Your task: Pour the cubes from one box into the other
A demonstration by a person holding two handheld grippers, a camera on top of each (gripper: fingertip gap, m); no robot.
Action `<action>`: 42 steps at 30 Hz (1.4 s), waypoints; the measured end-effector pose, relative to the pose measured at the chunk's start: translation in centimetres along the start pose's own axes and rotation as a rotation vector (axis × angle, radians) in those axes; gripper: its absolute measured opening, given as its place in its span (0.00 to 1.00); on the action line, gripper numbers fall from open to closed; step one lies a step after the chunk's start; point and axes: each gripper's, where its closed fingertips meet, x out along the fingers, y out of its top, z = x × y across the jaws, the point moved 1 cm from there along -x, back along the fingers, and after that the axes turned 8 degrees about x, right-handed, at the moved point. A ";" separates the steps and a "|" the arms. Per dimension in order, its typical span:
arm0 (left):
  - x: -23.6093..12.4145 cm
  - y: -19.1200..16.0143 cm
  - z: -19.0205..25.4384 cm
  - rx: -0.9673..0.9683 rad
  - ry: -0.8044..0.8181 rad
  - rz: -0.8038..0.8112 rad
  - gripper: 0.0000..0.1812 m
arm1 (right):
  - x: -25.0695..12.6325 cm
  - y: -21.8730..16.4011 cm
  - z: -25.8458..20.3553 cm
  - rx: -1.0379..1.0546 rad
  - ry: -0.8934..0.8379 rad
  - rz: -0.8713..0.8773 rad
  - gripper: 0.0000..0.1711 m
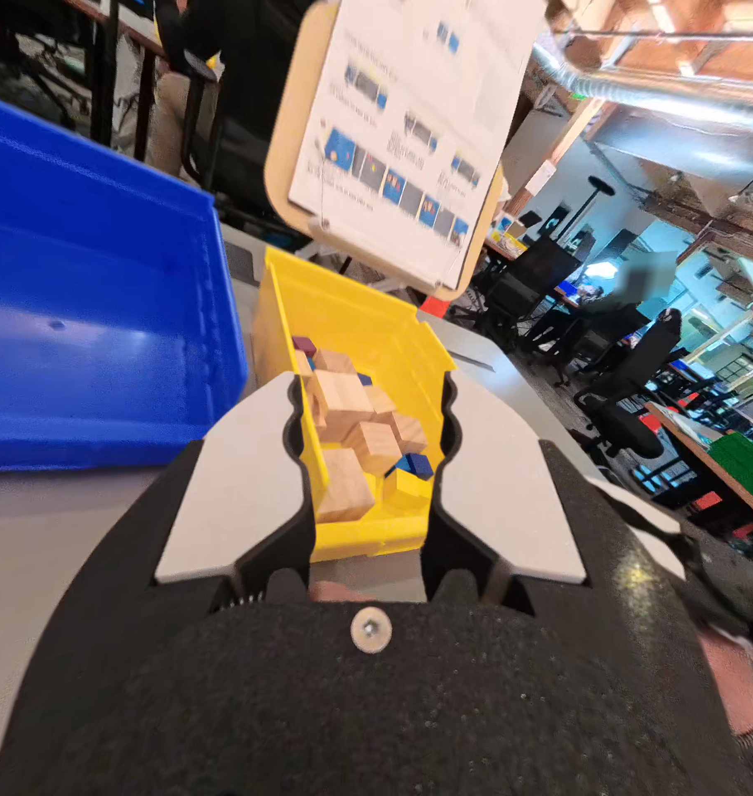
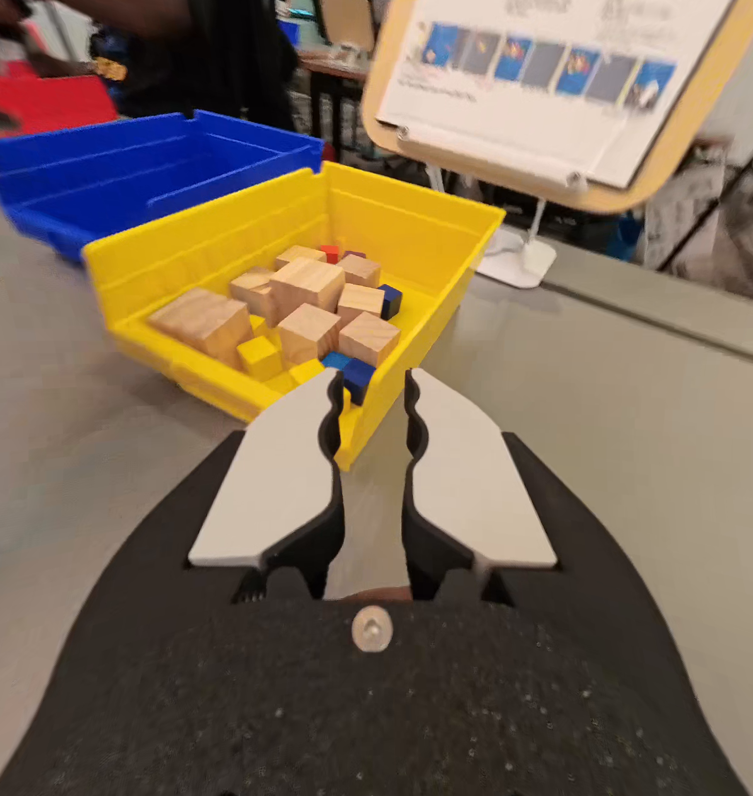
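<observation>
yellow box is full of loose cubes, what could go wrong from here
1. The right gripper is open around just a corner of the yellow box; a corner grip may slip as it tips.
2. The wooden cubes are heaped loosely and could spill onto the table short of the blue box.

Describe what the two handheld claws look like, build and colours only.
Both look alike. The left claw and right claw each have a wide black, grainy-textured body that flares outward like wings. Two light grey, flat-topped fingers taper forward, lined on their inner edges with wavy black pads. A round silver screw with washer sits centred on the body. No cables or sleeves show.
</observation>
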 end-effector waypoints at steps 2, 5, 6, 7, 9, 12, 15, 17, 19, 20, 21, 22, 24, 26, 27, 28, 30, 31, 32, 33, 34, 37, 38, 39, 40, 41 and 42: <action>-1.6 1.1 -2.7 0.029 0.065 -0.080 0.30 | -2.0 -0.8 0.0 -0.047 0.052 -0.007 0.19; -4.5 -0.9 -8.4 0.163 0.200 -0.255 0.36 | -3.2 -2.8 0.3 -0.050 0.087 -0.096 0.25; -5.6 -1.5 -11.1 0.238 0.295 -0.281 0.36 | -3.3 -3.2 0.4 -0.037 0.096 -0.110 0.25; -6.7 -1.8 -14.0 0.297 0.393 -0.298 0.36 | -3.3 -3.4 0.3 -0.016 0.115 -0.110 0.25; -7.4 -1.9 -18.4 0.303 0.487 -0.304 0.35 | -2.9 -3.6 -0.5 0.020 0.167 -0.123 0.24; -5.2 -1.8 -22.2 0.214 0.465 -0.331 0.35 | -2.7 -3.3 -2.3 0.032 0.196 -0.134 0.24; -2.7 -0.9 -26.3 0.297 0.556 -0.367 0.30 | -2.7 -3.1 -4.7 -0.020 0.209 -0.142 0.23; -1.1 -1.3 -27.3 0.275 0.509 -0.414 0.10 | -2.5 -3.4 -6.5 -0.041 0.220 -0.150 0.23; -0.7 -1.4 -27.1 0.207 0.473 -0.407 0.03 | -2.2 -4.0 -8.7 -0.044 0.243 -0.170 0.23; -0.9 -1.5 -26.8 0.193 0.466 -0.410 0.02 | -2.0 -4.3 -10.1 -0.037 0.267 -0.177 0.23; -1.4 -1.7 -26.5 0.209 0.479 -0.415 0.02 | -1.7 -4.6 -11.6 -0.025 0.291 -0.185 0.22; -2.1 -2.0 -26.1 0.237 0.491 -0.423 0.02 | -1.3 -4.8 -13.1 -0.016 0.311 -0.193 0.22; -3.9 -2.6 -24.8 0.279 0.506 -0.431 0.02 | 0.2 -5.2 -16.1 -0.012 0.322 -0.222 0.22; -6.0 -3.4 -23.5 0.344 0.510 -0.435 0.02 | 2.3 -5.3 -18.1 0.004 0.247 -0.225 0.22; -7.2 -3.7 -23.0 0.353 0.518 -0.433 0.02 | 3.3 -5.6 -18.8 0.008 0.196 -0.237 0.22; -8.4 -4.0 -22.5 0.337 0.526 -0.428 0.02 | 4.1 -6.3 -19.7 -0.009 0.175 -0.274 0.23; -11.0 -4.6 -21.5 0.275 0.538 -0.414 0.02 | 5.3 -7.0 -21.6 -0.017 0.161 -0.333 0.25; -12.4 -4.9 -21.0 0.251 0.541 -0.408 0.02 | 5.7 -6.9 -22.5 -0.007 0.154 -0.336 0.25; -13.8 -5.3 -20.5 0.239 0.547 -0.407 0.02 | 6.1 -6.6 -23.2 0.005 0.146 -0.326 0.25; -15.1 -5.6 -20.1 0.235 0.555 -0.406 0.02 | 6.3 -6.1 -23.9 0.027 0.144 -0.309 0.25; -16.3 -5.9 -19.5 0.230 0.561 -0.401 0.02 | 6.5 -5.6 -24.5 0.053 0.145 -0.289 0.25; -19.6 -6.8 -18.0 0.232 0.584 -0.388 0.02 | 6.4 -5.2 -25.2 0.104 0.118 -0.281 0.06; -20.6 -7.1 -17.5 0.237 0.592 -0.384 0.02 | 6.1 -5.2 -25.4 0.104 0.111 -0.282 0.05; -21.4 -7.2 -16.9 0.238 0.598 -0.372 0.02 | 5.7 -5.2 -25.5 0.094 0.100 -0.267 0.04; -22.0 -7.2 -16.3 0.240 0.593 -0.348 0.02 | 5.3 -5.1 -25.4 0.082 0.081 -0.251 0.03; -22.5 -7.1 -15.6 0.246 0.591 -0.323 0.03 | 5.0 -4.7 -25.4 0.068 0.070 -0.222 0.03; -22.9 -6.7 -14.9 0.253 0.590 -0.295 0.03 | 4.6 -4.1 -25.3 0.045 0.056 -0.194 0.02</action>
